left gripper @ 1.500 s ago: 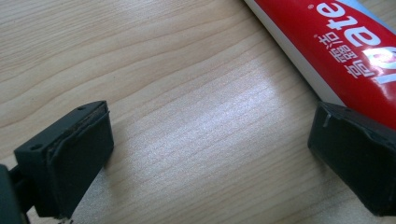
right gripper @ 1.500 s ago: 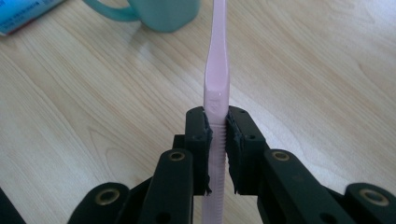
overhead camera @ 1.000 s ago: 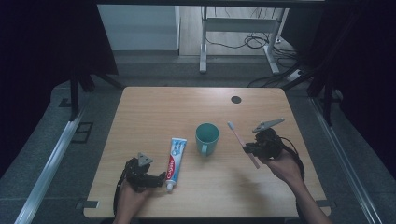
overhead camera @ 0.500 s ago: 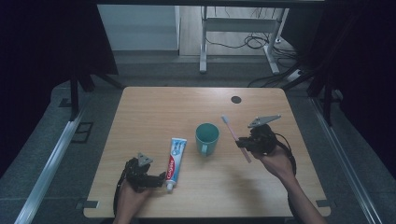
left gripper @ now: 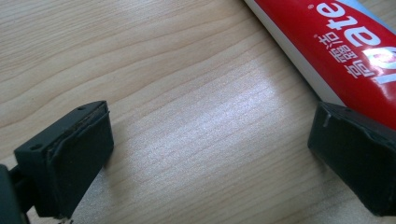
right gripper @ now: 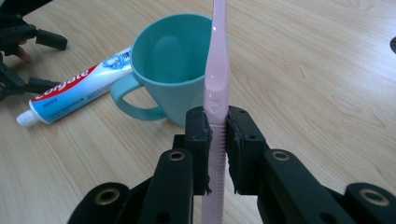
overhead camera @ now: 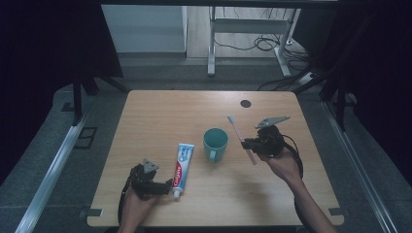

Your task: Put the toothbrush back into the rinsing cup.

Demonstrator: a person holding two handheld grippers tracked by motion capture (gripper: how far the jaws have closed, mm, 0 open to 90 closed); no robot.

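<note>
Table of pale wood. Left gripper low at near edge, jaws spread, one tip touching the toothpaste tube lying flat. Teal cup upright mid-table. Right gripper just beside the cup, jaws pinching a pink toothbrush, head pointing away, raised off the table.

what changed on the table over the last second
The right tongs, shut on the pink toothbrush, carried it left toward the teal cup. The left tongs stayed open beside the toothpaste tube; cup and tube did not move.
</note>
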